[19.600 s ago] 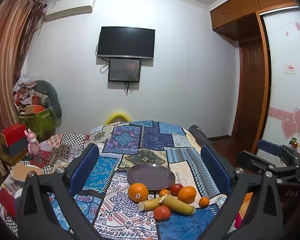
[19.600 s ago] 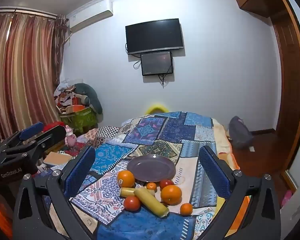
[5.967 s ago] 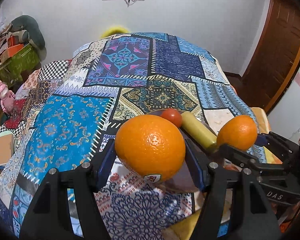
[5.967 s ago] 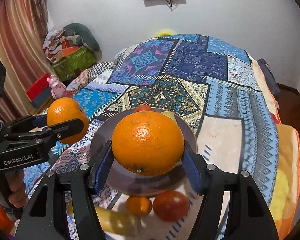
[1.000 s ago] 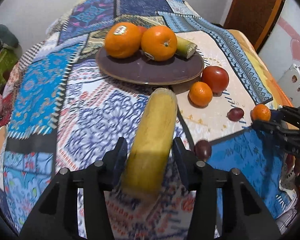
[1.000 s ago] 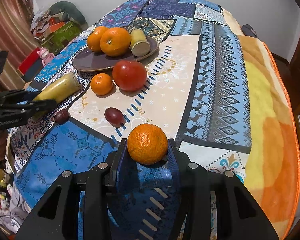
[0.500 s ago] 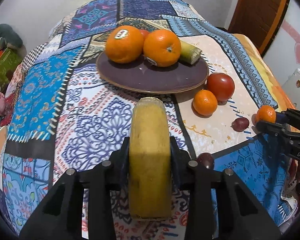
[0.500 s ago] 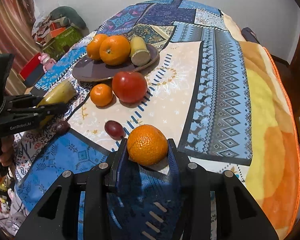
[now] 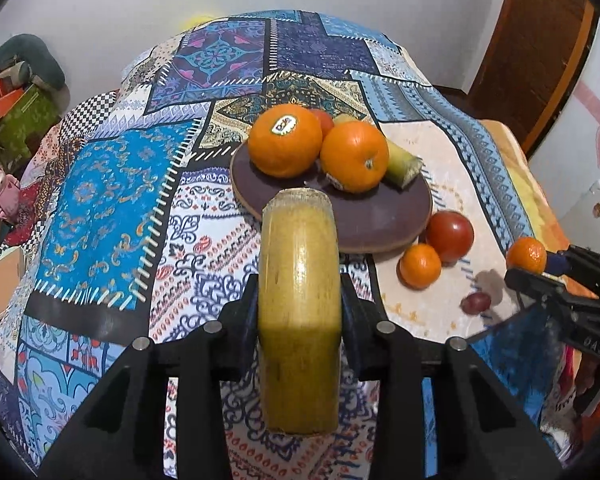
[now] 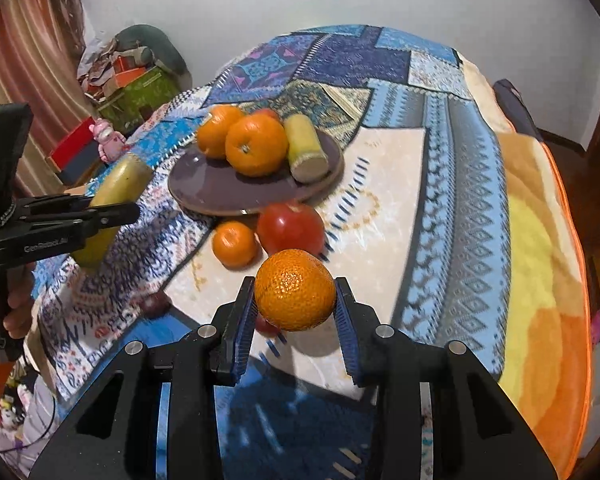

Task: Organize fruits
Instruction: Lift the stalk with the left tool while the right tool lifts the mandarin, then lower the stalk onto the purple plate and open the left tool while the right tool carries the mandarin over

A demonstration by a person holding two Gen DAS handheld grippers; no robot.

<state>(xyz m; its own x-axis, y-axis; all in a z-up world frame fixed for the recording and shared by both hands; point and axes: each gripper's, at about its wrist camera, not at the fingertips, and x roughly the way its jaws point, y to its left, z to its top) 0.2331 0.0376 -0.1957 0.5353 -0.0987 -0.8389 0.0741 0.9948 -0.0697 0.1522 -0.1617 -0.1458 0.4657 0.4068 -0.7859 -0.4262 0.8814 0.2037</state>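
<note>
The left gripper (image 9: pixel 300 312) pinched a yellow fruit piece (image 9: pixel 298 304) and the right gripper (image 10: pixel 295 320) pinched a mandarin (image 10: pixel 295 295), both held clear of the bed near the plate (image 9: pixel 380 220). With the far rim crowded, added fruit risked rolling off.

Readable text is scarce from my feeds. In the left wrist view, the sticker (image 9: pixel 283 125) on top of the left-hand orange (image 9: pixel 285 145) on the plate shows a logo that looks like "Dole", though the letters are small and I can't confirm it. A second sticker sits low on the neighbouring orange (image 9: pixel 354 156); illegible. The right gripper (image 9: pixel 540 270), seen side-on, carries "DAS" on its body. In the right wrist view, the left gripper (image 10: pixel 118 204) bears white lettering starting "GenRobot", the ending blurred. Nothing else I can read.
</note>
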